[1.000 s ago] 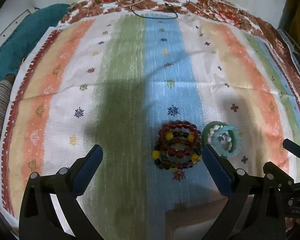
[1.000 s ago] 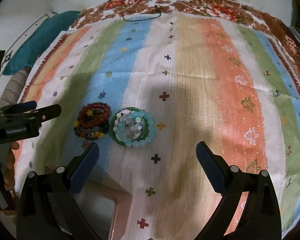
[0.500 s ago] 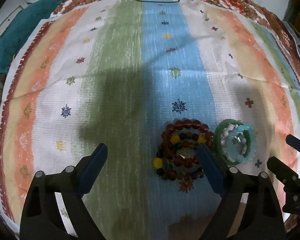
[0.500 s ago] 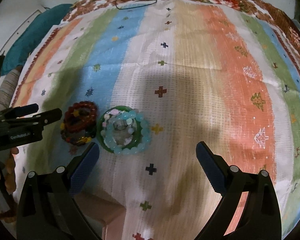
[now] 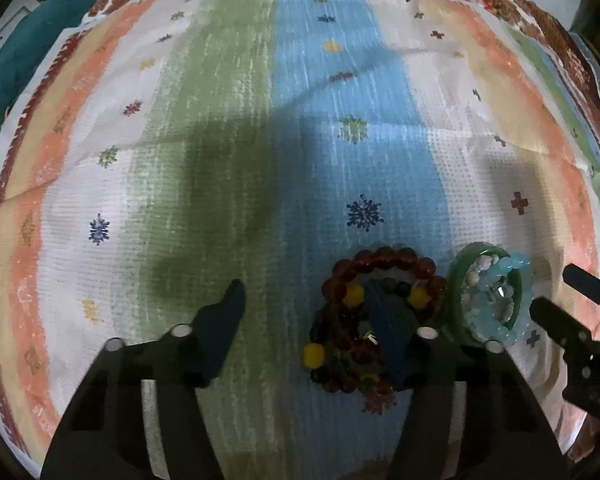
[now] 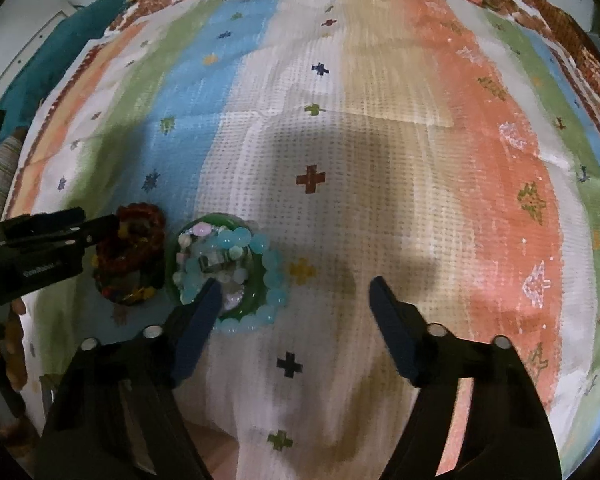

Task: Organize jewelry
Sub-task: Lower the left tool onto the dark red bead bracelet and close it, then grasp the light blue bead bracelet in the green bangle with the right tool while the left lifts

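bracelets (image 5: 364, 320) under closing grippers (both)

Striped cloth (image 5: 228, 128); red-brown beads (image 5: 384, 258); green bangle (image 6: 256, 300).

Black grippers (image 5: 312, 312), blue-padded fingers (image 6: 392, 336)

Both wrist cameras look steeply down, close over the striped cloth (image 5: 228, 128), sharing its two bracelet piles (image 6: 224, 268).
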`<state>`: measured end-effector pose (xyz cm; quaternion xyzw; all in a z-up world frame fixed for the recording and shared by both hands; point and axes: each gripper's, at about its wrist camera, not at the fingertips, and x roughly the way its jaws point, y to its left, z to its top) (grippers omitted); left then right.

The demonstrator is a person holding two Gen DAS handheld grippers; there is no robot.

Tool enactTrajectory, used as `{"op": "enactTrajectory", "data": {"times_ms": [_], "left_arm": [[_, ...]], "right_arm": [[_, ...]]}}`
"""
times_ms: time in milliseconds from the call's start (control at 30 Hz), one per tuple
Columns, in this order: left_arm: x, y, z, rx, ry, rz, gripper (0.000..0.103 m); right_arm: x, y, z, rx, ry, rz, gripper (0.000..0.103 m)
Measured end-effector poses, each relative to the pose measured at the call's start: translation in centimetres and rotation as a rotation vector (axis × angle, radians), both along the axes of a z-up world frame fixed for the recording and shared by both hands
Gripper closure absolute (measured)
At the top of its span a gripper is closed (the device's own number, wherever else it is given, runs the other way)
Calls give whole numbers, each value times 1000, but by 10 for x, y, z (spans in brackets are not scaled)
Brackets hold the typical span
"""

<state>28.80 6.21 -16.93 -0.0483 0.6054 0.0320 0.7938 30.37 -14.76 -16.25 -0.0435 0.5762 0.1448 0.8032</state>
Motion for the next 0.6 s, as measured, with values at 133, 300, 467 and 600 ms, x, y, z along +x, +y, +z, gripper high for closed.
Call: {"op": "enactTrajectory", "data": {"times_ms": [133, 300, 467, 600], "left_arm": [[2, 0, -2, -12, -6, -9, 58], [1, -1, -3, -27, -14, -21, 76], [0, -7, -5, -4, -9, -32, 89], [-1, -16, -2, 8, -15, -41, 90]], "right_arm": [[6, 2, -10, -10, 20, 1, 41], [10, 2, -14, -12, 19, 4, 48], [9, 7, -15, -6, 15, 35, 65], [8, 11, -14, 49, 44, 54, 86]]}}
